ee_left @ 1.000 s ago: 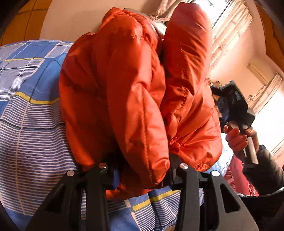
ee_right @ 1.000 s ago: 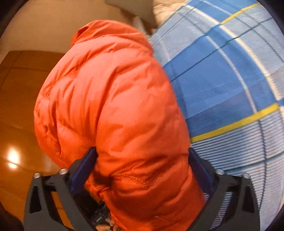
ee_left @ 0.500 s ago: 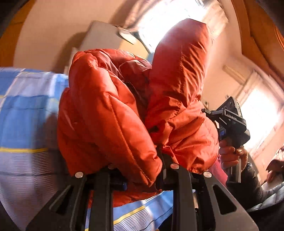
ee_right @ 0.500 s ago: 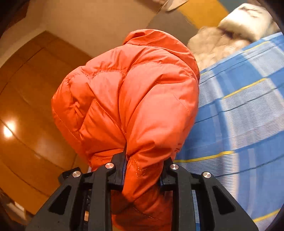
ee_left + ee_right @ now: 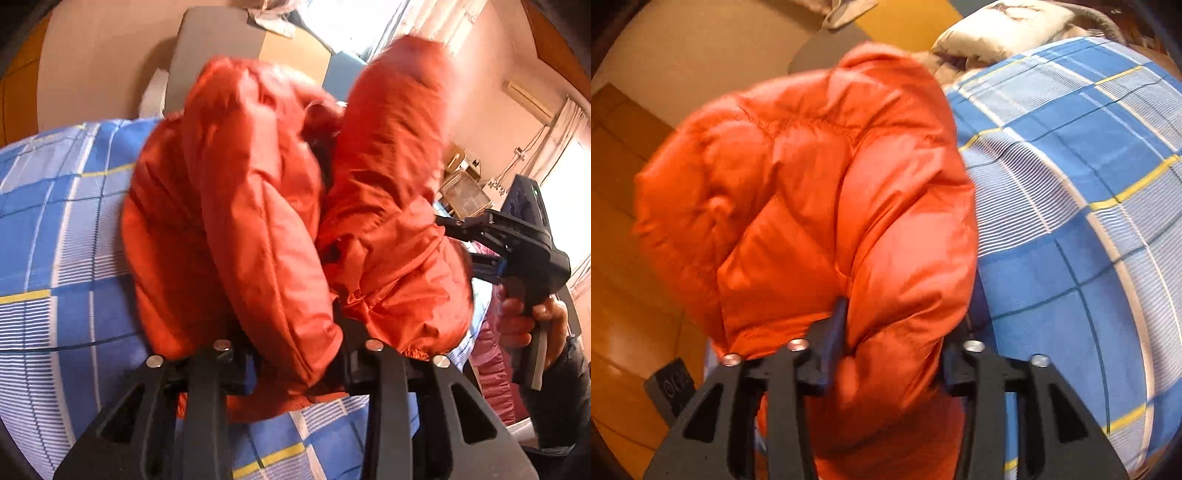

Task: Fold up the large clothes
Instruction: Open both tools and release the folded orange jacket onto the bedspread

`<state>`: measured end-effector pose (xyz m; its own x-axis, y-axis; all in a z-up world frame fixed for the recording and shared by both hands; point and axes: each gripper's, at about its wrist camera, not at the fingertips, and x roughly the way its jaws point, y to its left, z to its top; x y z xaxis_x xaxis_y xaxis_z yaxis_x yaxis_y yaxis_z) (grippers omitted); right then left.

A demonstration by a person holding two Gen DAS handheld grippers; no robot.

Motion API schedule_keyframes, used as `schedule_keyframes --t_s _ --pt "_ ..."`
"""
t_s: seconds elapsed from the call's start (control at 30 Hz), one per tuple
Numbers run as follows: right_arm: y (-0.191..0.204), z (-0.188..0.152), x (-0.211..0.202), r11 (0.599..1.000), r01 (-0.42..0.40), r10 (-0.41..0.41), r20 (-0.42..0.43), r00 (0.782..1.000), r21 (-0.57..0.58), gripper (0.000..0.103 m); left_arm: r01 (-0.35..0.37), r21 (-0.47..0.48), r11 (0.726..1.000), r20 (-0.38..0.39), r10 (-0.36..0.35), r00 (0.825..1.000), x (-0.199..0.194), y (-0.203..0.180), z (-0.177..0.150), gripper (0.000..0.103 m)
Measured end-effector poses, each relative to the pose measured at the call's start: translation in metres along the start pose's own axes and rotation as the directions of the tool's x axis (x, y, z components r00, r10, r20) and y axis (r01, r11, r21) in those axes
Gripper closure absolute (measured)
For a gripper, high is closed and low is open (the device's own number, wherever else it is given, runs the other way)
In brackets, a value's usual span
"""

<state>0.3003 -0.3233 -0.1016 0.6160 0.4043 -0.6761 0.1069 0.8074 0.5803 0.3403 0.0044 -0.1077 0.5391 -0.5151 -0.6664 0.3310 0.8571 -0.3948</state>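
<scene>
Tools (image 5: pixel 295 354) (image 5: pixel 894 350) (both) on jacket (image 5: pixel 258 221) edges

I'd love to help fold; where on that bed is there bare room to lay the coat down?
Bare checked sheet lies right of the orange jacket, up to the pale bedding; more on its other side. Crowded between the left gripper and right gripper.

Blue checked bedsheet (image 5: pixel 62 236) with yellow lines spread across the bed. Pale pillow (image 5: pixel 1004 33) at its far end, wood floor (image 5: pixel 624 258) alongside. Air conditioner (image 5: pixel 526 98) high on the wall, curtains (image 5: pixel 565 122) near it.
</scene>
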Motion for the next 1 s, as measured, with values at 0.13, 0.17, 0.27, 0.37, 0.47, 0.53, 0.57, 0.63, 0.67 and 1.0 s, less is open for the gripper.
schedule_keyframes --t_s 0.13,0.17,0.27,0.37,0.47,0.53,0.57,0.63,0.67,1.0 --pt "0.017 -0.016 -0.022 1.000 0.017 -0.015 0.059 0.998 -0.020 0.040 -0.010 -0.024 1.000 0.049 0.012 0.999 -0.018 0.009 -0.007 0.061" --pt "0.019 -0.021 -0.030 0.999 0.024 -0.022 0.078 0.997 -0.022 0.040 -0.010 -0.036 0.999 0.062 0.012 0.998 -0.018 0.008 -0.009 0.060" --pt "0.028 -0.034 -0.048 0.998 0.044 -0.038 0.114 0.993 -0.048 0.040 -0.019 -0.039 0.999 0.101 0.023 0.995 -0.024 0.010 -0.015 0.055" --pt "0.045 -0.045 -0.048 0.991 0.077 -0.065 0.110 0.992 -0.112 0.040 -0.079 -0.032 0.996 0.038 0.080 0.996 -0.009 0.010 -0.023 0.053" --pt "0.055 -0.042 -0.004 0.959 0.194 -0.180 0.081 0.980 -0.207 0.040 -0.137 -0.015 0.991 0.019 0.137 0.990 0.010 0.009 -0.022 0.054" --pt "0.057 -0.041 0.013 0.934 0.260 -0.248 0.080 0.965 -0.243 0.040 -0.167 -0.005 0.986 0.040 0.167 0.985 0.004 0.000 -0.018 0.054" --pt "0.058 -0.044 0.009 0.935 0.263 -0.253 0.074 0.965 -0.238 0.040 -0.169 -0.013 0.985 0.041 0.170 0.985 0.001 -0.002 -0.020 0.054" --pt "0.058 -0.043 -0.003 0.944 0.244 -0.232 0.079 0.970 -0.223 0.040 -0.184 -0.014 0.983 0.065 0.184 0.981 -0.008 -0.007 -0.019 0.051" --pt "0.057 -0.043 -0.009 0.944 0.241 -0.225 0.092 0.970 -0.224 0.040 -0.190 -0.009 0.982 0.075 0.190 0.979 -0.013 -0.010 -0.021 0.049" --pt "0.055 -0.060 -0.052 0.956 0.216 -0.188 0.153 0.970 -0.196 0.024 -0.234 0.009 0.972 0.156 0.229 0.961 -0.046 -0.028 -0.027 0.023"
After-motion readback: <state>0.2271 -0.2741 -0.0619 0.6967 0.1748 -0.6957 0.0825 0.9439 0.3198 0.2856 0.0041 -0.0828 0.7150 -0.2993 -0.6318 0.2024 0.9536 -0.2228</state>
